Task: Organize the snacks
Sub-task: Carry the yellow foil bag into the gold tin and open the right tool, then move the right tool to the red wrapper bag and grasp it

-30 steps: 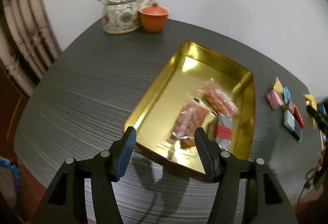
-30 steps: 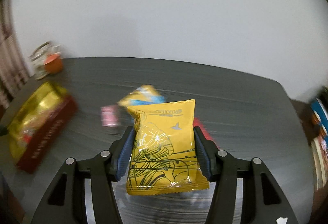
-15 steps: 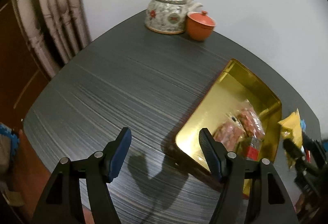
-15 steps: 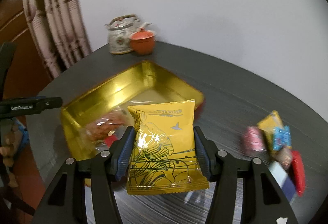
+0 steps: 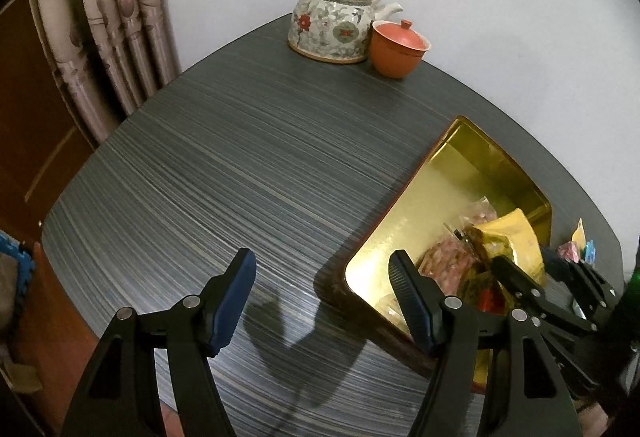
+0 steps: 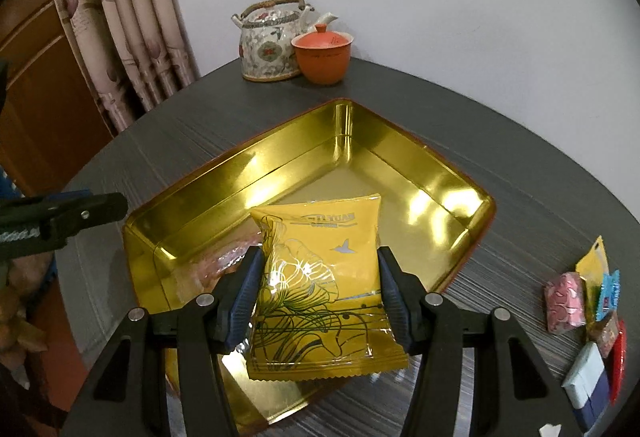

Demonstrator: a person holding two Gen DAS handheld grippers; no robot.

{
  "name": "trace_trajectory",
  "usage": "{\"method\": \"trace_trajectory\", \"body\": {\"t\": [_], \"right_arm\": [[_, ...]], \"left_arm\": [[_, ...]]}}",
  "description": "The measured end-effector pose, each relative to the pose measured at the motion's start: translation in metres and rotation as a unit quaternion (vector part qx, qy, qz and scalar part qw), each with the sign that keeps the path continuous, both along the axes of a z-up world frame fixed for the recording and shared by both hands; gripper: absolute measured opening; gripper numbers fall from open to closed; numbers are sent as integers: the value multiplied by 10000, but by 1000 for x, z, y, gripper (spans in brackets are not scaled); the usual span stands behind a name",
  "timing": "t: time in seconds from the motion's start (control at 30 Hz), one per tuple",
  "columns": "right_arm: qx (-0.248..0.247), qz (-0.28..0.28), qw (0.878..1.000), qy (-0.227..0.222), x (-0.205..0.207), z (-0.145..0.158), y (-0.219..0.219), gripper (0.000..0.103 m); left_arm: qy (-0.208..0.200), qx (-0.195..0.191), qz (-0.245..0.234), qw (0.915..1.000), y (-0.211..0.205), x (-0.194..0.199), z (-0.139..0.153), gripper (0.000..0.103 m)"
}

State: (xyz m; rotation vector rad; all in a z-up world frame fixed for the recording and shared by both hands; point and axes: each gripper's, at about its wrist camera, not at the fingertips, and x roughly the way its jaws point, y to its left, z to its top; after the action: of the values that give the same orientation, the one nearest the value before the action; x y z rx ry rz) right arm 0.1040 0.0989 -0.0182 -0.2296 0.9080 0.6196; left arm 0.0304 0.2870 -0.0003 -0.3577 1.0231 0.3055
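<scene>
The dark striped bench (image 6: 500, 141) carries a gold tray (image 6: 400, 141) in the middle, a flowered teapot (image 6: 272, 49) touching an orange lidded cup (image 6: 322, 57) at the far edge, and a cluster of small wrapped snacks (image 6: 588, 313) at the right.

clear snack packs (image 6: 224, 261) half hidden behind yellow packet (image 6: 320, 285)

Dim indoor light glares off the gold tray (image 6: 420, 173). Both fisheye views bend outward, black corners vignetted. Soft shadows fall toward 6 o'clock.
</scene>
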Motion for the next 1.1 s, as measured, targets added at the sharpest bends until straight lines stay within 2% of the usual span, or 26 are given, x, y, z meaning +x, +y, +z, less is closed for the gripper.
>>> {"method": "trace_trajectory", "body": {"t": [0.23, 0.47, 0.63, 0.8, 0.97, 1.1], "right_arm": [[4, 8, 9999, 100, 0, -4, 1, 57], [389, -157, 9991, -91, -5, 24, -39, 66], [349, -553, 9974, -303, 2, 40, -101, 69], [-105, -1318, 9904, -395, 19, 36, -189, 71], [-433, -1974, 9794, -55, 41, 19, -271, 75], [-546, -2053, 9768, 281, 52, 0, -312, 76]], "left_arm": [[66, -25, -85, 9999, -4, 2, -3, 69], [61, 33, -94, 9999, -6, 0, -4, 69], [73, 119, -137, 9998, -9, 0, -4, 70], [75, 204, -156, 9996, -10, 1, -4, 70], [0, 372, -133, 9992, -10, -1, -1, 70], [-52, 493, -101, 9987, -10, -2, -1, 70]]}}
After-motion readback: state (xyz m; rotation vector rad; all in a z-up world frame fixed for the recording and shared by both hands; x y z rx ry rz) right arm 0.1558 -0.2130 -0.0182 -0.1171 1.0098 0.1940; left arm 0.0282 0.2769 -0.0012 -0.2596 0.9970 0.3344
